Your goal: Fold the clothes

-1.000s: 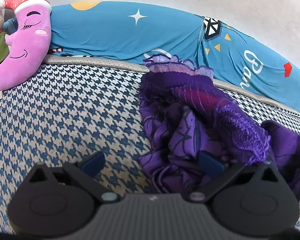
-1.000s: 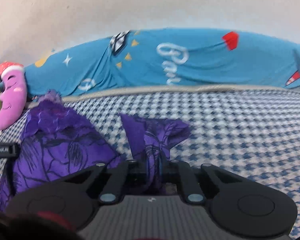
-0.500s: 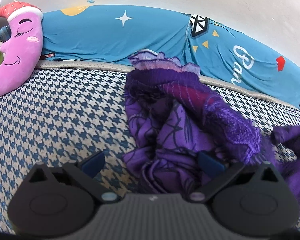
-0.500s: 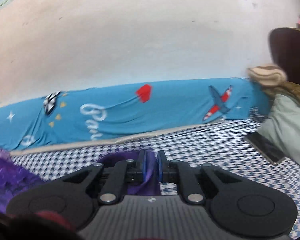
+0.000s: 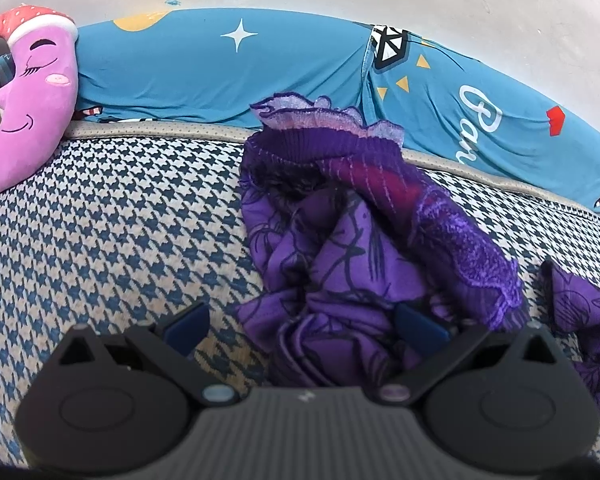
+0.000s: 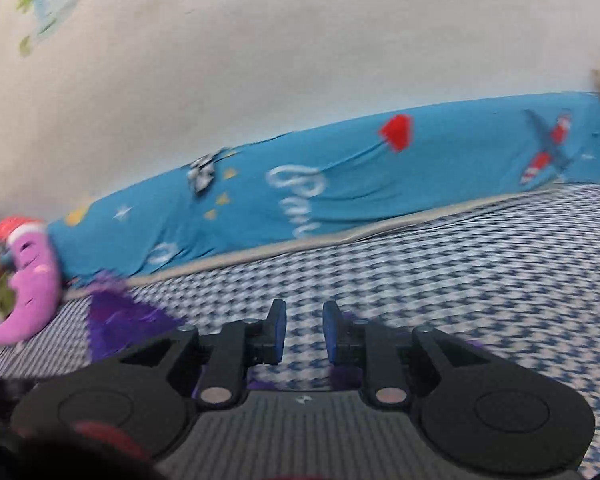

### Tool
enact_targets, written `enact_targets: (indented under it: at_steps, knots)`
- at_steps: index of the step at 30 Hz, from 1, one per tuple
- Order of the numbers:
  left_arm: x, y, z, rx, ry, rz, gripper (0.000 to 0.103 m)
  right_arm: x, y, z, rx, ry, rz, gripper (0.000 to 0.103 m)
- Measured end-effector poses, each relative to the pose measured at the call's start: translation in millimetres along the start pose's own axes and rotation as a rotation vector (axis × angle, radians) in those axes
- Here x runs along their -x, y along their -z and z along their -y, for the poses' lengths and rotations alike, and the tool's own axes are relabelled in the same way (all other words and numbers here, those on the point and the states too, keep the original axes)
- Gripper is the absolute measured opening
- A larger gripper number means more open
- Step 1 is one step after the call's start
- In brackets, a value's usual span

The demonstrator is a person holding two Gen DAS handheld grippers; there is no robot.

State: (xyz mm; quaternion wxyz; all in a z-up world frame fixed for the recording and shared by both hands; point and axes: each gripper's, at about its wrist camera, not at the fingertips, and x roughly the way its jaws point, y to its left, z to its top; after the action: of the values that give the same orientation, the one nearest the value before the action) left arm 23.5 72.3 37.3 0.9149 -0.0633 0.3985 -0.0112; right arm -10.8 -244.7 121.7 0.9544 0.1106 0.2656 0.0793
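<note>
Houndstooth bed (image 5: 112, 220), blue bolster (image 5: 204, 64) behind. Purple garment (image 5: 360, 240) bunched near bolster, unfolded. Left gripper (image 5: 306, 330) fingers spread, straddling garment edge for pickup. Right gripper (image 6: 303, 330) fingers parting, nothing between.

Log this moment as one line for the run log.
left tool: open over purple garment | right tool: opening, nothing between pads | garment: crumpled on houndstooth bed cover

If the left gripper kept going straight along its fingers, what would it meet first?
Most likely the crumpled purple garment, which already bunches between the open left gripper. Beyond it lies the houndstooth bed cover; depth is hard to judge.
</note>
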Motion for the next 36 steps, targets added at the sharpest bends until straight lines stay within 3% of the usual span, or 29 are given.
enact_targets:
  at_steps: [14,25,36]
  knots:
    - [-1.3,0.5,-0.3,-0.012,-0.004,0.001,0.103,-31.5,5.7,-10.2,0.038,-0.223,-0.096,0.044]
    - [-2.5,-1.0,-4.3,-0.01,0.011,-0.019,0.103,-80.4,12.5,8.8,-0.118,-0.292,-0.154,0.057]
    - [-5.4,-1.0,-11.1,-0.001,0.024,-0.039,0.103,-130.8,29.1,-20.0,-0.162,-0.414,-0.249,0.077]
